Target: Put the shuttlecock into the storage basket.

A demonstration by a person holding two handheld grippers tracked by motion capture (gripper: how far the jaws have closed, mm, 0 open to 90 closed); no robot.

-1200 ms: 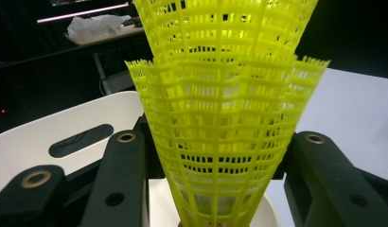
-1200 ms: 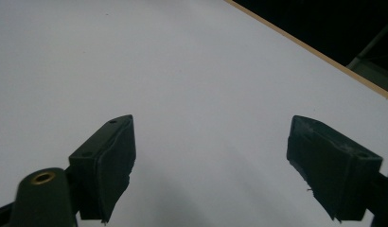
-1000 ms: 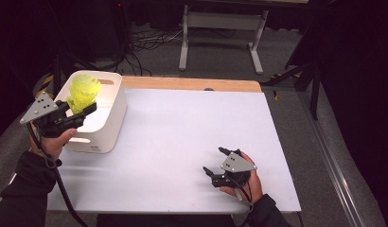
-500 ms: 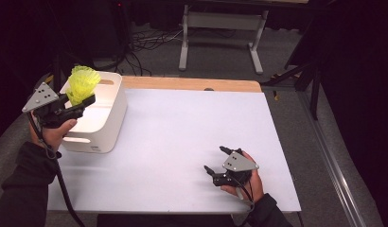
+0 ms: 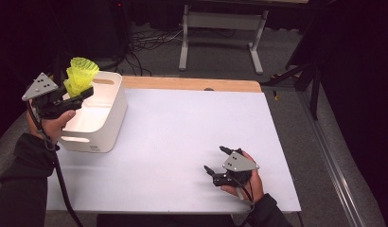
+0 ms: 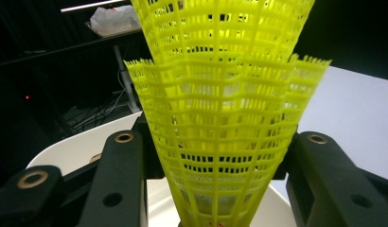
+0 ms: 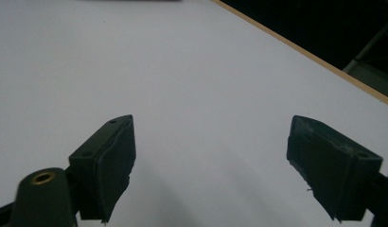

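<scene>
Holding yellow net cones above the white bin at the far left, pinched in the left gripper fingers. Resting the right gripper near right on the counter, fingers spread. Lifting done; putting down left.

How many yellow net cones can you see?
2, stacked one inside the other: the outer yellow cone sits clamped in the left gripper above the white bin, and the inner yellow cone pokes out its top. More may hide inside.
</scene>
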